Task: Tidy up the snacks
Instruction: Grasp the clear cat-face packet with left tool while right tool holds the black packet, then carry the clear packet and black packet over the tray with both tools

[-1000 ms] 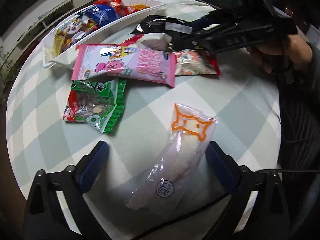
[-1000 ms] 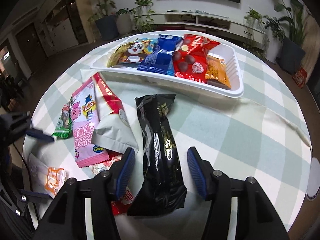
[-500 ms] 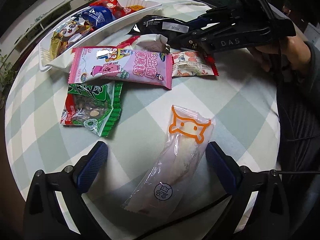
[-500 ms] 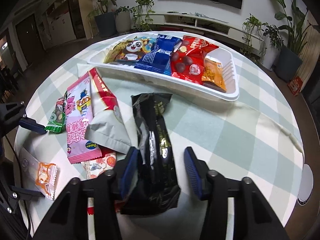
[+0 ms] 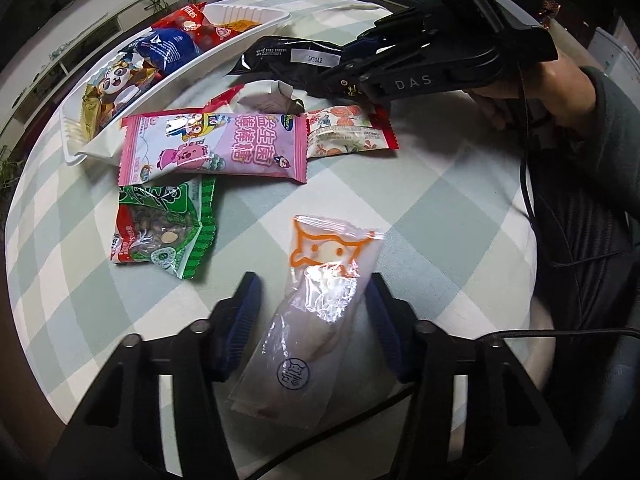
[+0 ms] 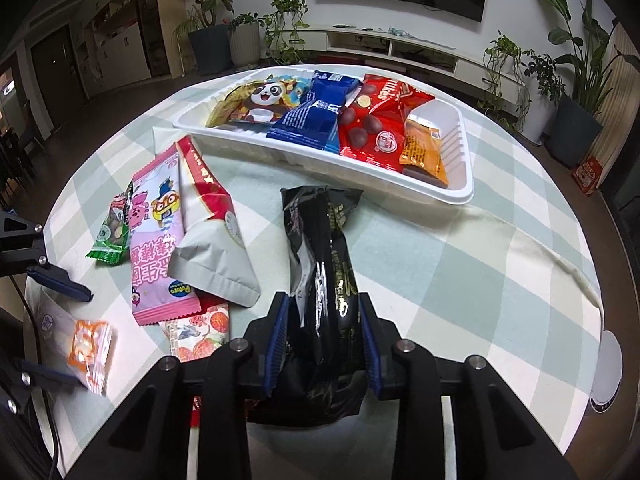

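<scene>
Both grippers are mid-squeeze right now. Right gripper (image 6: 323,334) has its jaws closing on the black snack bag (image 6: 320,264), and the blue pads look like they're already pressing its sides, so I'd call that a grip. Left gripper (image 5: 314,316) is closing too, with the clear pouch with the orange cat print (image 5: 320,300) sitting between the fingers, but there's visible tablecloth on the left side of it, so no contact yet as far as I can see.

The key thing for the next move: the white tray (image 6: 460,194) lies straight ahead of the right gripper, just beyond the far tip of the black bag, and the bag's long axis already points at it. So the right hand is the nearer one by a lot. The clear pouch runs lengthwise between the left fingers, well apart from the tray, with the pink packet (image 5: 216,148) and green packet (image 5: 164,228) in between.

Hard to tell: the near end of the black bag is hidden under the gripper body, and whether there's room left in the tray for it.
</scene>
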Available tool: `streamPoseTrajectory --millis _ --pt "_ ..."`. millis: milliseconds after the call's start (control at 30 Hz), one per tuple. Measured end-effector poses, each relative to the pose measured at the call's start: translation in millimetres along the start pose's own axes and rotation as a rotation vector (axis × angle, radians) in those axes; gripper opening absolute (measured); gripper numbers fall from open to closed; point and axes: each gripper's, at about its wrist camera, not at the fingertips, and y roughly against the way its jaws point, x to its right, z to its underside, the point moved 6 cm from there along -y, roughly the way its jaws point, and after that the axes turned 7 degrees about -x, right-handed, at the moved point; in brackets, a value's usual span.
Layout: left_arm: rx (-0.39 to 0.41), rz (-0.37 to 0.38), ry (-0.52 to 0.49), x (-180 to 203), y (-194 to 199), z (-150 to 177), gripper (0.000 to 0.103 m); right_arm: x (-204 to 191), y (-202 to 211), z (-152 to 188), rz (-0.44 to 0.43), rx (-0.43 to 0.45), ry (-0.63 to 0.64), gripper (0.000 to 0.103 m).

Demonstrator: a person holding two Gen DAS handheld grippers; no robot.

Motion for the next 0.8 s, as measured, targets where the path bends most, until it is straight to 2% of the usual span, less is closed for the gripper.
streamPoseTrajectory --millis 33,67,267,467,800 --pt "-0.004 -0.002 -0.001 -0.1 1.2 0.8 0.03 -0.3 0.3 0.4 0.007 0.001 0.003 0.033" --pt "-0.01 0.005 -0.003 -0.5 1.2 0.6 0.024 -0.5 0.6 0.9 0.011 0.001 0.005 0.032" --pt "-0.022 0.004 0.005 -0.2 1.2 -0.9 0.024 1.5 2.6 4.0 0.021 0.001 -0.001 0.029" --pt "-0.02 -0.007 0.054 -0.5 3.7 4.0 0.023 2.3 6.4 6.7 0.027 0.011 -0.008 0.028" --pt "0.072 0.007 0.172 -8.5 21.5 13.1 0.022 8.5 14.7 4.6 0.015 0.041 -0.043 0.028"
